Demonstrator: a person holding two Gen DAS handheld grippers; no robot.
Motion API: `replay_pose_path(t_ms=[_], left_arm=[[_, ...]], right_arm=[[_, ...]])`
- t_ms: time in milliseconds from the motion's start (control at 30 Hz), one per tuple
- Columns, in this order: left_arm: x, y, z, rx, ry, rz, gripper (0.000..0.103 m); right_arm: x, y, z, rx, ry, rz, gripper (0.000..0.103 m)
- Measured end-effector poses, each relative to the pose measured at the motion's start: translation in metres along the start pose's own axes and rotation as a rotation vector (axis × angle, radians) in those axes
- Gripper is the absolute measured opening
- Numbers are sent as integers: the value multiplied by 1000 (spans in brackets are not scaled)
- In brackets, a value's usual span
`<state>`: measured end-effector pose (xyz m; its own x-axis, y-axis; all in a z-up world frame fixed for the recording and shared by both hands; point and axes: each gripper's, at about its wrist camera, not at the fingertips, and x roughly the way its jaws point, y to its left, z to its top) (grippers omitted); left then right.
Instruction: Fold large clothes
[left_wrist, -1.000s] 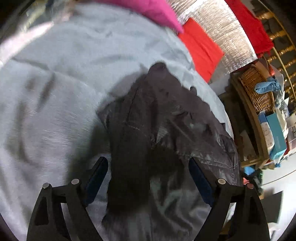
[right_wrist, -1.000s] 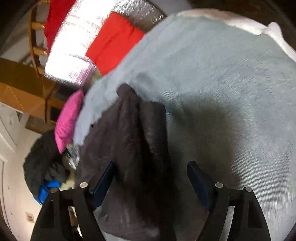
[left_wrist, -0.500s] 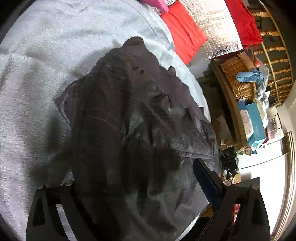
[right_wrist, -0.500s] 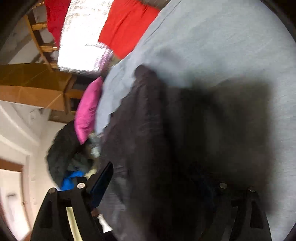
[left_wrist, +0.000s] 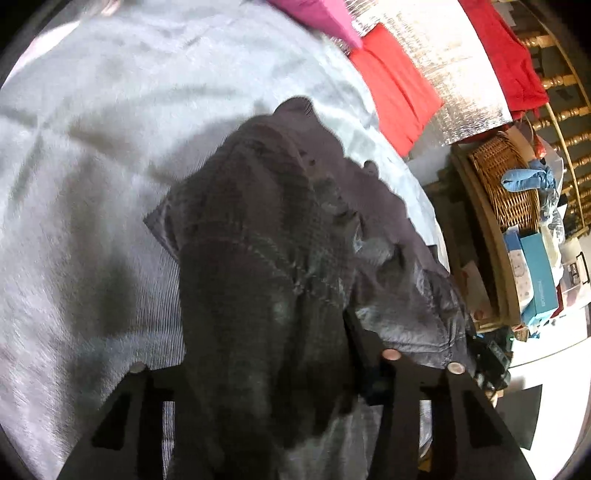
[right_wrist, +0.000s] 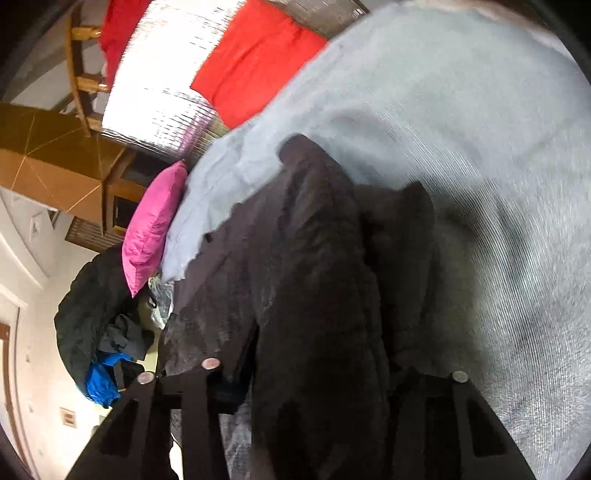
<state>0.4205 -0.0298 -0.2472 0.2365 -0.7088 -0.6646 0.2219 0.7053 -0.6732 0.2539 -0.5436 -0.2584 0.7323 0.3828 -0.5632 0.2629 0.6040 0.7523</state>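
Left wrist view: the left claw (left_wrist: 273, 369) has just been closing and now grips a bunched fold of the dark grey-brown padded garment (left_wrist: 288, 229), which lies spread over the pale grey ribbed bed cover (left_wrist: 92, 166). The cloth fills the gap between the fingers and hides the left one. The likely trouble: the pinch looks thick and uneven, so slippery layers may slide out when lifted, or only the top layer may come away and spoil the fold. To the right, off the bed, stand a woven wicker basket (left_wrist: 506, 181) and a teal cardboard box (left_wrist: 539, 273); beyond lie a red cloth (left_wrist: 395, 85) and a silver foil mat (left_wrist: 454, 77), none in the path.

Right wrist view: the right claw (right_wrist: 317, 373) has likewise just been closing and is clenched on another thick fold of the same garment (right_wrist: 314, 258), near the bed edge. Part of the garment seems to hang over that edge, so a pull might drag it off. A magenta cushion (right_wrist: 151, 225) sits beside the cover, and a dark heap of clothes (right_wrist: 96, 314) lies below.
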Motion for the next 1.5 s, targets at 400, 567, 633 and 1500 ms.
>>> replay_pose_path(t_ms=[400,567,633,1500], left_arm=[[3,-16,4,15,-61,249,66],[-20,-61,-12,206,-181,492,66],[-36,-73,-21,264,-282,617,69],[-79,-129,-68,511,-595,831,79]], right_arm=[[13,-22,8,109,-28,-73,59],[-13,0,1,-19,-42,-236,63],[-30,9,-6,-102,-84,-322,65],[-14,68,-59,-261,-96,-442,62]])
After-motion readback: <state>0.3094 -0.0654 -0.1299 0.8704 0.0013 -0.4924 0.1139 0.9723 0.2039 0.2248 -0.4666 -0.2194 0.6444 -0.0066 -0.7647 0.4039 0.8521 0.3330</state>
